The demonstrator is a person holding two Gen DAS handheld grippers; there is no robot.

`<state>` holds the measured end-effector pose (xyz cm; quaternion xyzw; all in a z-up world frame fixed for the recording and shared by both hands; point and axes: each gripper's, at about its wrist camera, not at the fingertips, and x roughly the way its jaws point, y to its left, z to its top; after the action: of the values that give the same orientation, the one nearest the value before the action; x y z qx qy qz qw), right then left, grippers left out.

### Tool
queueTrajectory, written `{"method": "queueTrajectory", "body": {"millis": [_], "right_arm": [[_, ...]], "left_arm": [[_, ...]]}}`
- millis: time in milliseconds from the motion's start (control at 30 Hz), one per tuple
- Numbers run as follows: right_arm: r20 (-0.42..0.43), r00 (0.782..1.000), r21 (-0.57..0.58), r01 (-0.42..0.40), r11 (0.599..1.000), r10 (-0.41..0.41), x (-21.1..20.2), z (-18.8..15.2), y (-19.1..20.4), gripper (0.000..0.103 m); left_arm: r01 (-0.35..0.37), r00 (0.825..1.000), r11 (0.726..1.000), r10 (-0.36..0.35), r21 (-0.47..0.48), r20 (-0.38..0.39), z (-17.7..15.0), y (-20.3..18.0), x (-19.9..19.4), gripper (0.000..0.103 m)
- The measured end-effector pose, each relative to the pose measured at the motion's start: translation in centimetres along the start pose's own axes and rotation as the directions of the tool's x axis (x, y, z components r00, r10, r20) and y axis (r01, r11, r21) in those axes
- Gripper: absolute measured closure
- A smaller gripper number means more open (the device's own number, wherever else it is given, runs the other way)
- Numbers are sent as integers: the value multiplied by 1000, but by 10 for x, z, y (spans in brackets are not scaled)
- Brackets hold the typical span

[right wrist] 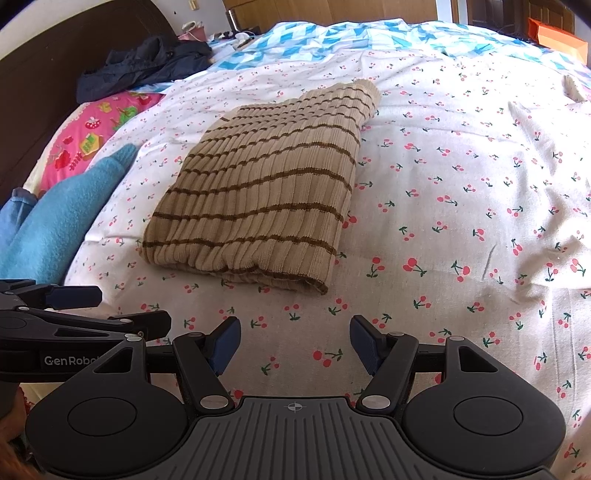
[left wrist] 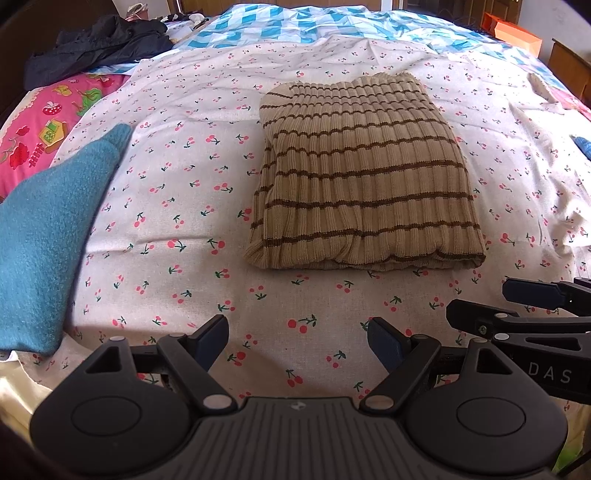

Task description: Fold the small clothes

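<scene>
Right, nearest the cameras, the left gripper (left wrist: 297, 341) sat low over the near edge of the bed, its blue-padded fingers (left wrist: 212, 341) spread wide with only cherry-print sheet (left wrist: 166, 206) between them, nothing held. Beside it, the right gripper (right wrist: 295, 341) was just as wide apart, empty too, hovering over the same near edge. Each gripper showed at the side of the other's view, so the two were close together, side by side.

Just beyond them lay the sweater (left wrist: 364, 177), a beige ribbed knit with thin brown stripes, folded into a tidy rectangle and resting flat on the sheet around the middle of the bed. Its thick folded edge faced the grippers, apart from both sets of fingers. From the right wrist view the sweater (right wrist: 258, 192) sat a little left of centre, its far end narrowing toward the head of the bed.

Off toward the left edge of the bed, a teal fleece cloth (left wrist: 48, 225) was lying with a pointed corner reaching inward, well clear of the sweater. Behind it, a pink cartoon-print pillow (left wrist: 40, 133) was tucked against the left edge. Further back, a dark jacket (left wrist: 99, 46) was heaped in the far left corner, and a blue-and-white checked blanket (left wrist: 295, 27) covered the far end of the bed.
</scene>
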<state>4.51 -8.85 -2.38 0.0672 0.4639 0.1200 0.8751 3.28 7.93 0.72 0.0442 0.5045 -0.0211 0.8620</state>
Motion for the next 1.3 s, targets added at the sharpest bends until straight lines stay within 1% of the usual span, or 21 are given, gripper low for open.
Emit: {"method": "queueTrajectory", "body": {"millis": [1033,1300], "right_arm": [[-1,1000,0,0,1000,0,0,-1,1,37],[0,1000,0,-2,1000,2,0,-2,1,37]], "left_arm": [[-9,1000,1000,9,8,7,-3,0,-2,17],[-19,999,1000,19,18,27,-3,-1,-5,17]]}}
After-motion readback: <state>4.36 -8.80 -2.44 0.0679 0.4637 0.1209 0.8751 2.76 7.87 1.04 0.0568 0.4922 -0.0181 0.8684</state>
